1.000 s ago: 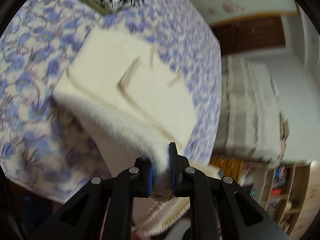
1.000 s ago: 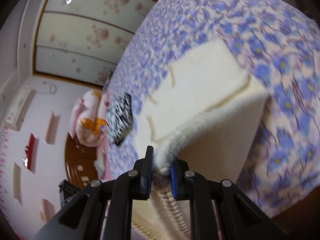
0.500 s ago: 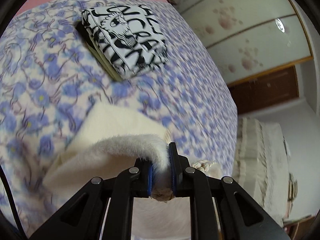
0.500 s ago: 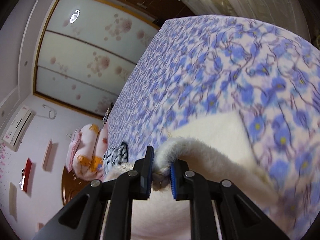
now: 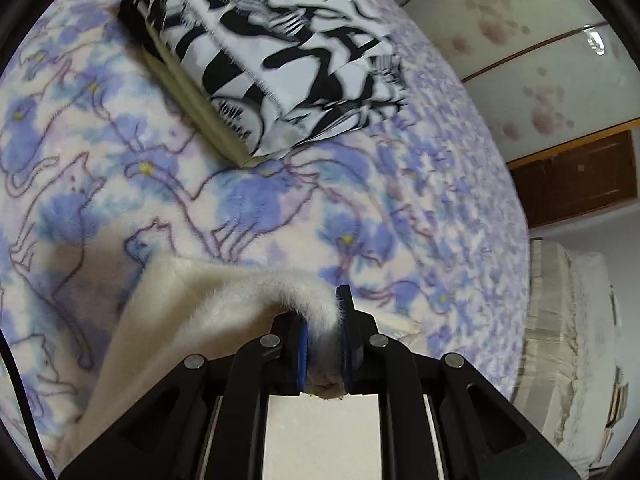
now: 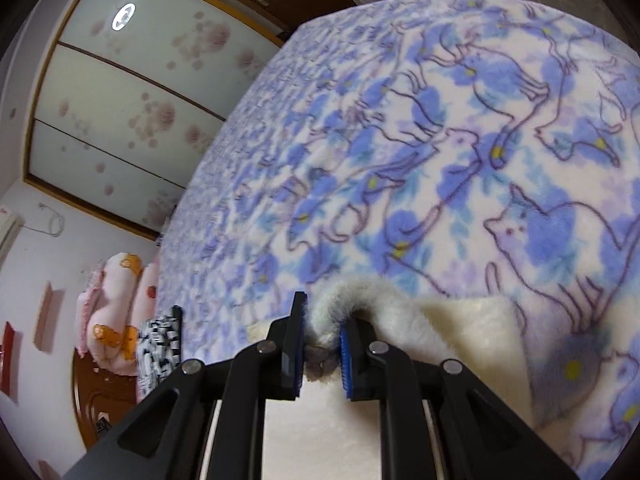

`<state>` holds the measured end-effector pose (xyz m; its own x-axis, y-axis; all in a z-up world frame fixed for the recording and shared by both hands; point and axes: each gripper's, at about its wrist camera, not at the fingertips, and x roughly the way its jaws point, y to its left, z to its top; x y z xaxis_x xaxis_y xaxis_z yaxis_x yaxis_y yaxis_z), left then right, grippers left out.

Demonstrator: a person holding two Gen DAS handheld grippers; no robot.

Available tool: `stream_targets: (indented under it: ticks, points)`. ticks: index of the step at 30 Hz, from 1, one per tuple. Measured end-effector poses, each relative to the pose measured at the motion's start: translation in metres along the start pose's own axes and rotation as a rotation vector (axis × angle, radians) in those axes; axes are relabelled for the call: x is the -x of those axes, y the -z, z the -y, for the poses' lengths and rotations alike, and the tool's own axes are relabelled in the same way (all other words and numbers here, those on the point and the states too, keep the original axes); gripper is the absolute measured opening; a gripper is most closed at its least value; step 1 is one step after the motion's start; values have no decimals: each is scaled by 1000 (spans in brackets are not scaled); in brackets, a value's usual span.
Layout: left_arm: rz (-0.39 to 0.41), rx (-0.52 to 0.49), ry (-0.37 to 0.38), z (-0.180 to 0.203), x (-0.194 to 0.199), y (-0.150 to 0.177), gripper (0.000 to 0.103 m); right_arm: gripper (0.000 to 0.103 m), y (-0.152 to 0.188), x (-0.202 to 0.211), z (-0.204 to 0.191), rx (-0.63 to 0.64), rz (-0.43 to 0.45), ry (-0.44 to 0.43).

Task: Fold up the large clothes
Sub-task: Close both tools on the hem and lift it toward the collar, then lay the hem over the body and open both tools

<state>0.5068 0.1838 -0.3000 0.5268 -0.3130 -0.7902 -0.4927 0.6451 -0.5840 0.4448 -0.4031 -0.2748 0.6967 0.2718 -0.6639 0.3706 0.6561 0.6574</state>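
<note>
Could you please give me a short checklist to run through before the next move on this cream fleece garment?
1. Left gripper clamped on the cream fleece garment: ok, fabric is pinched between the blue pads.
2. Right gripper clamped on the same garment: ok.
3. Bed cover ahead free for laying the fold: ok, the patterned surface in front of both grippers is bare.
4. Clearance from the folded black-and-white garment: ok, it lies apart, further up the bed.
5. Held edge straight between the two grippers: cannot tell, neither view shows the span between them.
6. Lower layers flat: cannot tell, hidden beneath the grippers.
</note>
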Motion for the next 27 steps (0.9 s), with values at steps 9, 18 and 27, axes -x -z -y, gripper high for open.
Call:
stream_targets:
  ticks: [9,18,27]
  points:
    - [-27,-8,-74,-9,-39,-1,10,13,-1,-25,15,-3,-9,69]
    - [-11,-61,-107,10,-31,3,23,16,-3,-24,4,34,-26,102]
    - [156,-250,-73,60,61,30,76,37,7,15,-48,185,12,150]
